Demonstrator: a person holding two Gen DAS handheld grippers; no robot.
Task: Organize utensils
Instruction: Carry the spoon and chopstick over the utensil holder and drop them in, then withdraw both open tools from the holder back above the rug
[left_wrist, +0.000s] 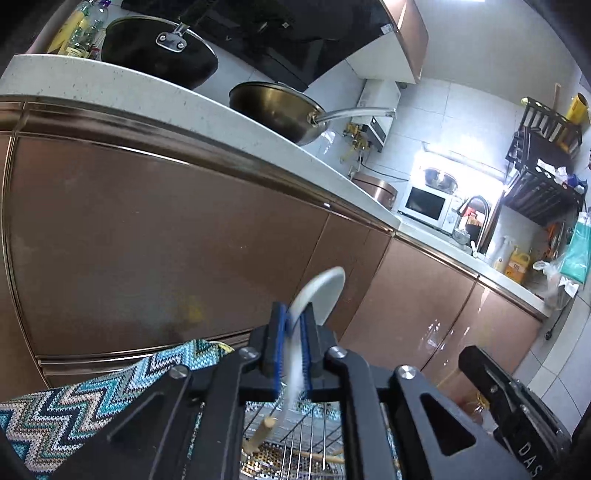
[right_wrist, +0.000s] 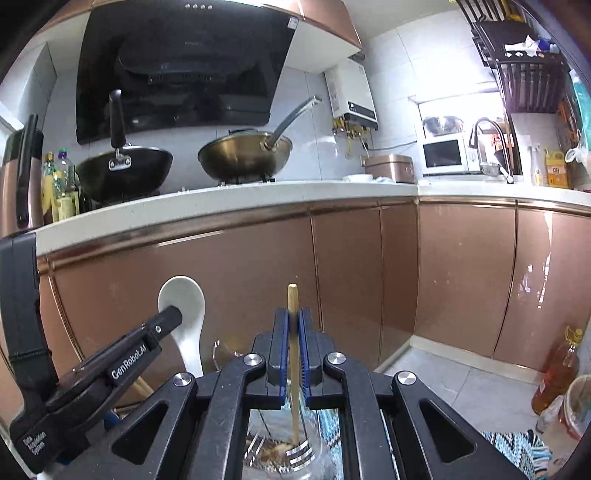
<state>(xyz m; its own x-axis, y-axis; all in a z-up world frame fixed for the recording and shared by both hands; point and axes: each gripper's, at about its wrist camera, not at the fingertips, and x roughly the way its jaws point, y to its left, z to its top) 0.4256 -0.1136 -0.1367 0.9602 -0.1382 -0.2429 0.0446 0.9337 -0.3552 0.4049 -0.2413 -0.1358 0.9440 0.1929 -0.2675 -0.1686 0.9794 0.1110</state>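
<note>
A: Starting on the left, the left tongs are clamping a white spoon by its handle, bowl pointing up and away toward the copper cabinet doors.

B: And in the right wrist view that same white spoon is standing tall at the left, with the left tongs' black finger lying across the base of its bowl.

A: Under the left tongs a wire rack is showing, with wooden handles lying in it. I can't tell what those handles belong to. A zigzag-patterned cloth is spreading out to the left of it.

B: Moving right, the right tongs are pinching a wooden-handled fork between the blue pads, handle sticking upright, metal tines hanging below.

A: Those tines are sitting down in a clear container; whether they're touching its bottom, I can't tell.

B: Up on the desk, a black wok is sitting left of a brass-coloured wok. Farther right, a microwave is glowing.
</note>
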